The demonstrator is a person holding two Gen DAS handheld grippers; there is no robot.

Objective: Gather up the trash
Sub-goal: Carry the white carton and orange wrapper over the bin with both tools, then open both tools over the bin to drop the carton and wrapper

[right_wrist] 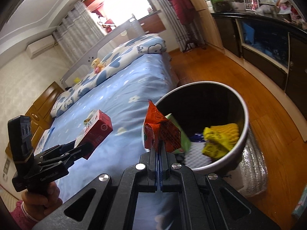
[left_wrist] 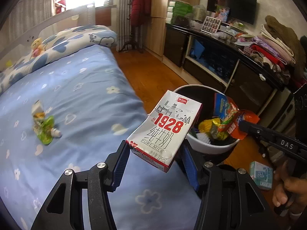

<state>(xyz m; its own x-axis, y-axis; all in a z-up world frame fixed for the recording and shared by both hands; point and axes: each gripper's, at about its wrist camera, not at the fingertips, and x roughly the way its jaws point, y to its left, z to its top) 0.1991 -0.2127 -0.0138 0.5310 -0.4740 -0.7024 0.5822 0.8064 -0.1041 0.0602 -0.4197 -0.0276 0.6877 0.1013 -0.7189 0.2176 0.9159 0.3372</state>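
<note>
Bin ahead of both claws holds yellow netting; left claw grasps carton, right claw clenches wrapper at its rim.

Left gripper: black angular frame, triangular cut-outs, ribbed blue pads, round silver screws at the joints. Right gripper: same black frame, thin blue pads, silver screws; side view shows white "DAS" lettering on its arm. Left hand: bare skin, pink sleeve with white cuff. Right hand: bare fingers on the grip.
</note>
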